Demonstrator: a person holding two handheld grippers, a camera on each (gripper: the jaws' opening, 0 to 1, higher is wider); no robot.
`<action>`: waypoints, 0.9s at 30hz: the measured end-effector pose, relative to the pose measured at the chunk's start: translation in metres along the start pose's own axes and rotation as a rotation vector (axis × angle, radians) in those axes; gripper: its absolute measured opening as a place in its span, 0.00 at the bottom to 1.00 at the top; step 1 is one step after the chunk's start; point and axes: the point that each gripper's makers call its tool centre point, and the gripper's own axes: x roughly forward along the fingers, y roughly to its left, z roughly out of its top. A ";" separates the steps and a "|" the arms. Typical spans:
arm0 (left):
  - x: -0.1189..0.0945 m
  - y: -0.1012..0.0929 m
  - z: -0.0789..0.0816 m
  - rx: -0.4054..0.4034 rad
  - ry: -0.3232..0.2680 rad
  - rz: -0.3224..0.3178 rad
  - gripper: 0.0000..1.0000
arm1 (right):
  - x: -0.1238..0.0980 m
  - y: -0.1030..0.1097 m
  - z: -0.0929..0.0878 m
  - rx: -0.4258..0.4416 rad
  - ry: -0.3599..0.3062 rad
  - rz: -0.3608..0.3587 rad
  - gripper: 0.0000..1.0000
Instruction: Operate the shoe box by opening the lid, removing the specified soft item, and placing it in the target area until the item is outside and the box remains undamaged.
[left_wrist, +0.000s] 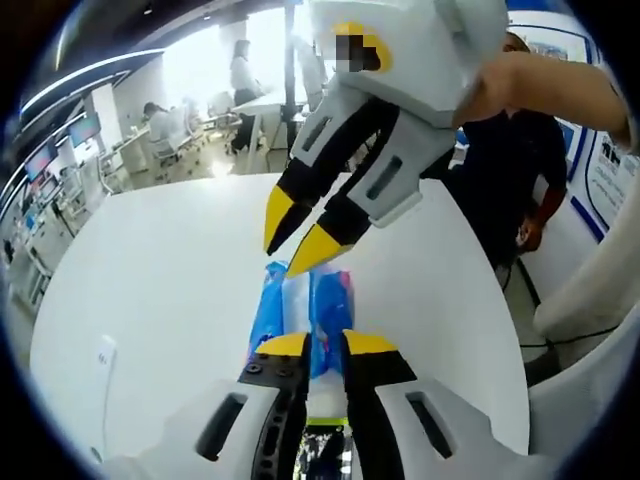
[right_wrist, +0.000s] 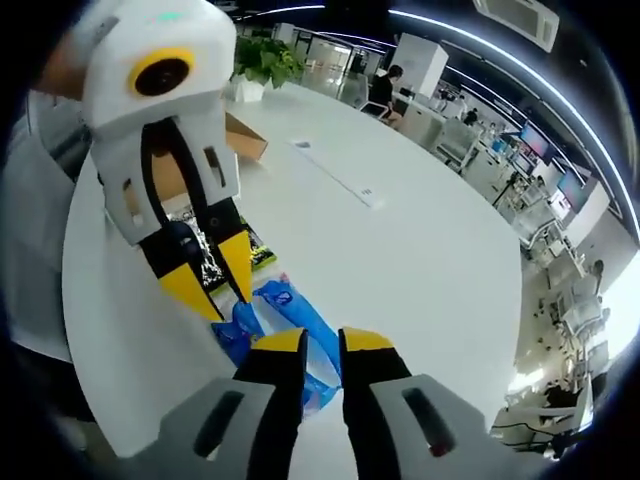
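step: soft item out of box, carried toward drop | item: blue-and-white crinkly plastic soft pack (left_wrist: 300, 305) held above round white table (left_wrist: 150, 290) | left gripper (left_wrist: 318, 345) clamped narrow on pack near end | right gripper (right_wrist: 322, 342) pinching far end, likely to stop sag | open brown cardboard shoe box (right_wrist: 215, 145) behind pack

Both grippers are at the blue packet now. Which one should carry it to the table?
Left, probably. The left gripper has the blue packet clamped between its jaws, while the right gripper only reaches its far end. The white table lies bare beside it.
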 end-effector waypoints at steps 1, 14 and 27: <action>-0.003 -0.003 0.001 -0.002 0.000 -0.001 0.13 | -0.003 0.002 0.001 0.002 -0.001 0.001 0.13; -0.060 -0.008 0.013 -0.117 -0.079 0.047 0.25 | -0.032 0.024 0.015 0.020 -0.019 -0.010 0.22; -0.124 -0.017 0.009 -0.198 -0.157 0.109 0.47 | -0.056 0.049 0.043 0.036 -0.063 -0.033 0.35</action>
